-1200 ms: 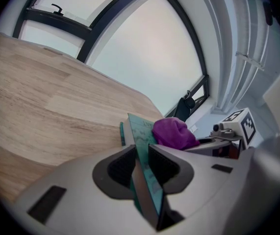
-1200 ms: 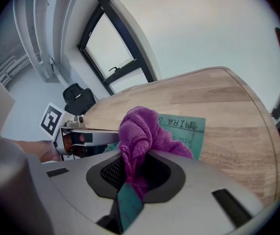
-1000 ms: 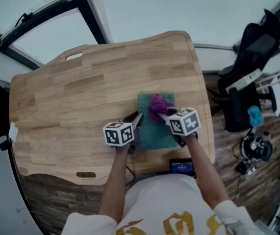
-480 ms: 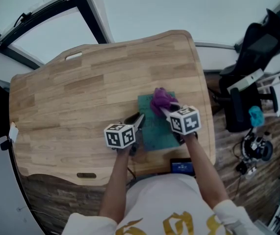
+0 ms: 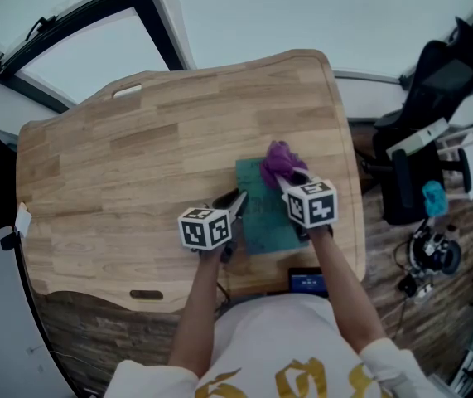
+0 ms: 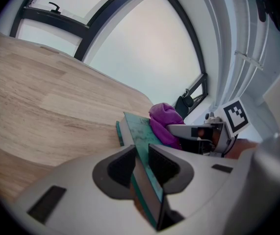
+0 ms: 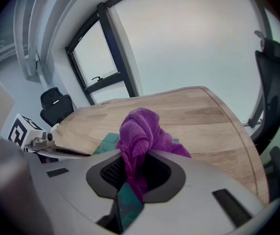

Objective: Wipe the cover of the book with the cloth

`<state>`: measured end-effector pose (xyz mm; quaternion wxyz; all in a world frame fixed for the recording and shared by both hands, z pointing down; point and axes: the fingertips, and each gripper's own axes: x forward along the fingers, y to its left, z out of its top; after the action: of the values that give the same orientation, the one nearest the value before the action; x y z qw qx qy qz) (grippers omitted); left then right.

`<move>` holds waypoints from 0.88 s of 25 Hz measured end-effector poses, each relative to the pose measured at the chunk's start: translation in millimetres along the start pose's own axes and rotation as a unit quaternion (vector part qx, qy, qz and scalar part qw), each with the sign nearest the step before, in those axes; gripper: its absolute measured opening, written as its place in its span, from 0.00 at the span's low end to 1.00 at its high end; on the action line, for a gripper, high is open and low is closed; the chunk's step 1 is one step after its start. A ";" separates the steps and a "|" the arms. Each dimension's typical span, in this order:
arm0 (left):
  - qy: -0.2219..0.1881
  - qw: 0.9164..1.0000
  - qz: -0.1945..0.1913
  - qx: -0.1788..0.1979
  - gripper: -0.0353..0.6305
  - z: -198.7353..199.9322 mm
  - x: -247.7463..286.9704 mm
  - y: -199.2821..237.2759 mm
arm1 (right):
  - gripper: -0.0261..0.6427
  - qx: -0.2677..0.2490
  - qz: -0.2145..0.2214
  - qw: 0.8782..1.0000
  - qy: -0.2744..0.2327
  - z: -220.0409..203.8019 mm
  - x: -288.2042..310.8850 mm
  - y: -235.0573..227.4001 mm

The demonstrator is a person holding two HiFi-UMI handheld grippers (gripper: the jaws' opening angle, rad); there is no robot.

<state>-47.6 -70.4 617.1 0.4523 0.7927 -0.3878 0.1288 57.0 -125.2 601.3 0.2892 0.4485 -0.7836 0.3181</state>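
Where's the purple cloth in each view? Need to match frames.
Head view: cloth right of centre, on the book's far right corner.
Left gripper view: cloth centre-right, on the book.
Right gripper view: cloth dead centre, bunched up close.
Shared landmark: the teal book under the cloth.

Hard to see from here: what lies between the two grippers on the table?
The teal book lies between them, its bare cover showing in the head view; the left gripper clamps its edge, the right gripper holds the purple cloth on it.

Open table (image 5: 120, 172) spreads left of the book (image 5: 257, 222); chair (image 5: 431, 75) stands off right.
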 end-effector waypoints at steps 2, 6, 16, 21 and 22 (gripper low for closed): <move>0.000 1.000 0.001 0.000 0.18 -0.1 -0.2 0.4 | 0.14 0.001 0.003 1.000 0.003 0.1 0.8 1.1; 0.000 1.000 0.001 -0.001 0.18 0.1 -0.8 0.1 | 0.13 0.005 0.006 1.000 0.009 -0.7 0.7 1.9; 0.001 1.000 0.001 0.000 0.18 -0.2 -0.3 -0.8 | 0.13 -0.002 0.013 1.000 0.016 0.6 4.8 10.8; 0.001 1.000 0.002 0.000 0.18 -0.2 0.4 -0.6 | 0.13 -0.013 0.033 0.999 0.018 2.6 12.7 28.9; 0.001 1.000 0.001 0.000 0.18 -0.2 0.3 -0.7 | 0.13 -0.014 0.040 0.999 0.019 2.7 14.4 33.8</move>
<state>-46.8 -70.2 616.9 0.4526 0.7920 -0.3887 0.1298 20.4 -121.3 602.2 0.2970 0.4070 -0.7996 0.3267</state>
